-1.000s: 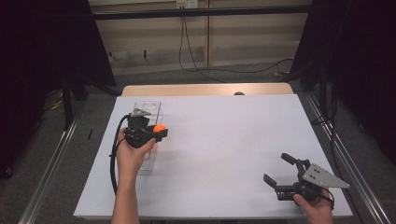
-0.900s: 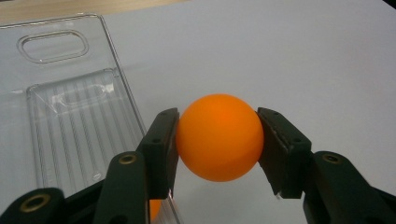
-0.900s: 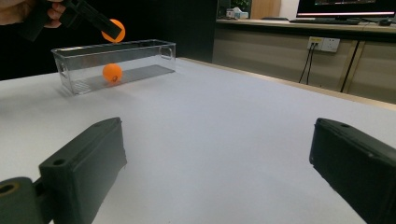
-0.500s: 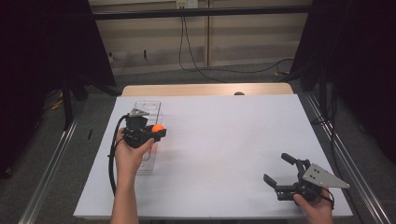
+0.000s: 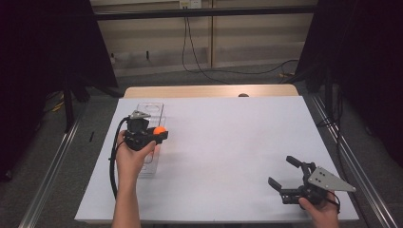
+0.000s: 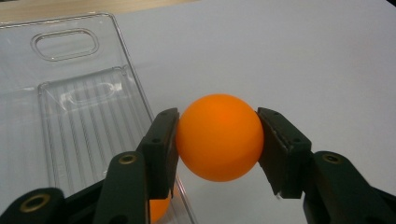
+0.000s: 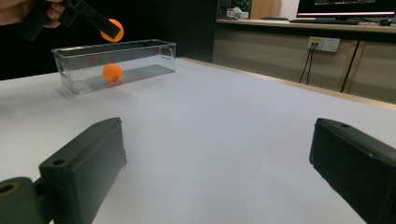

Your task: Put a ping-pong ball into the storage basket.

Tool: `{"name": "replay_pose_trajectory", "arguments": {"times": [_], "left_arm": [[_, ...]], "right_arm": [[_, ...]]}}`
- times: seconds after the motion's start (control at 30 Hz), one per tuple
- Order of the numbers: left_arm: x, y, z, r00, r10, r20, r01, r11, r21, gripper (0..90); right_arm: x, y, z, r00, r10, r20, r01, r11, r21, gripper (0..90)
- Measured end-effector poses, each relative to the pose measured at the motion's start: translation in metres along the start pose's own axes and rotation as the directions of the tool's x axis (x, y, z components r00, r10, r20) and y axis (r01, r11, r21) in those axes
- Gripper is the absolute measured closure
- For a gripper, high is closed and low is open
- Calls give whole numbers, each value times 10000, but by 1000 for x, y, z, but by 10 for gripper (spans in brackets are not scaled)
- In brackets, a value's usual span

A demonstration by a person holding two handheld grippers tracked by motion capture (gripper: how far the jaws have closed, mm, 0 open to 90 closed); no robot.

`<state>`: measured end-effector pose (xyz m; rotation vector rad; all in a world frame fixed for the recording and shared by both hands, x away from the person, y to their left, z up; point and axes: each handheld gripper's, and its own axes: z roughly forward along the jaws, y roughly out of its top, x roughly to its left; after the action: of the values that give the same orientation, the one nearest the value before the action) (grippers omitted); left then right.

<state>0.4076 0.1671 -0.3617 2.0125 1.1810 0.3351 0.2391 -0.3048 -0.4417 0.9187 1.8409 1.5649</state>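
An orange ball [image 6: 219, 137] is clamped between the pads of my left gripper [image 5: 160, 133], held in the air beside the right wall of a clear plastic bin [image 5: 150, 108] at the table's left. From the right gripper view the held ball [image 7: 112, 29] hangs above the bin [image 7: 140, 51], and a second orange ball [image 7: 112, 72] lies inside it. My right gripper [image 5: 284, 172] rests low near the table's front right corner, open, nothing between its jaws.
The white table top [image 5: 237, 137] spreads between the two grippers. A wooden strip [image 5: 209, 91] runs along its far edge, with a small dark object [image 5: 243, 95] on it. Metal rails [image 5: 52, 161] flank the table; cables lie on the floor behind.
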Motion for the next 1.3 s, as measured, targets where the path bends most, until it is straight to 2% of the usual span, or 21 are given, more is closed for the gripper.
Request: {"name": "replay_pose_trajectory", "arguments": {"times": [0.73, 1.3], "left_arm": [[11, -5, -3, 9993, -213, -293, 210, 9997, -83, 508], [21, -9, -4, 9965, -392, -734, 386, 9992, -102, 508]], "right_arm": [[0, 0, 0, 10000, -1, 0, 1, 10000, -3, 31], [0, 0, 0, 10000, -7, -6, 7, 10000, 6, 31]]}}
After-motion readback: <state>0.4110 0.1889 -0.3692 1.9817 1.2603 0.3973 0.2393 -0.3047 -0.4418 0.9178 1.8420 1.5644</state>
